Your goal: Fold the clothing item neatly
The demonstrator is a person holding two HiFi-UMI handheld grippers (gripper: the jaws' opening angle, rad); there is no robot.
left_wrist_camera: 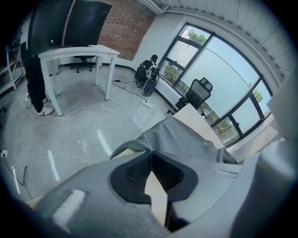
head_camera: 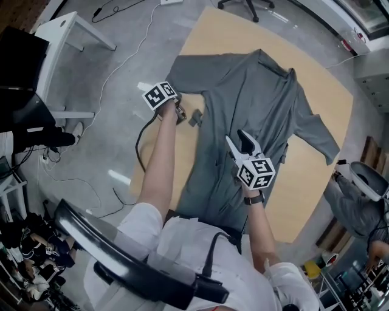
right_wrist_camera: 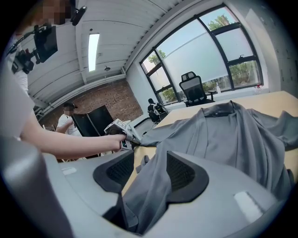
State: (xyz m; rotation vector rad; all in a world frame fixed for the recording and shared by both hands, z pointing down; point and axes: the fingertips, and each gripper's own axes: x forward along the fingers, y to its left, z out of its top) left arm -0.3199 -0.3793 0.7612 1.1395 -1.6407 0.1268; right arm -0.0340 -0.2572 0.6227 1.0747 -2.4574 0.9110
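A long grey garment (head_camera: 255, 91) lies spread on a tan table (head_camera: 316, 182), collar at the far end and sleeves out to both sides. My left gripper (head_camera: 180, 115) is at the table's left edge by the left sleeve. In the left gripper view its jaws (left_wrist_camera: 150, 155) meet on the edge of the sleeve (left_wrist_camera: 177, 137). My right gripper (head_camera: 242, 141) hovers over the garment's middle. In the right gripper view a raised ridge of cloth (right_wrist_camera: 153, 186) runs between its jaws (right_wrist_camera: 150, 155), which hold it. The left gripper (right_wrist_camera: 122, 130) shows there pinching the sleeve's tapered end.
A white desk (head_camera: 67, 24) stands on the concrete floor to the left, with cables (head_camera: 121, 54) trailing beside the table. An office chair (head_camera: 243, 6) is beyond the far end. Another person (head_camera: 355, 200) is at the right edge.
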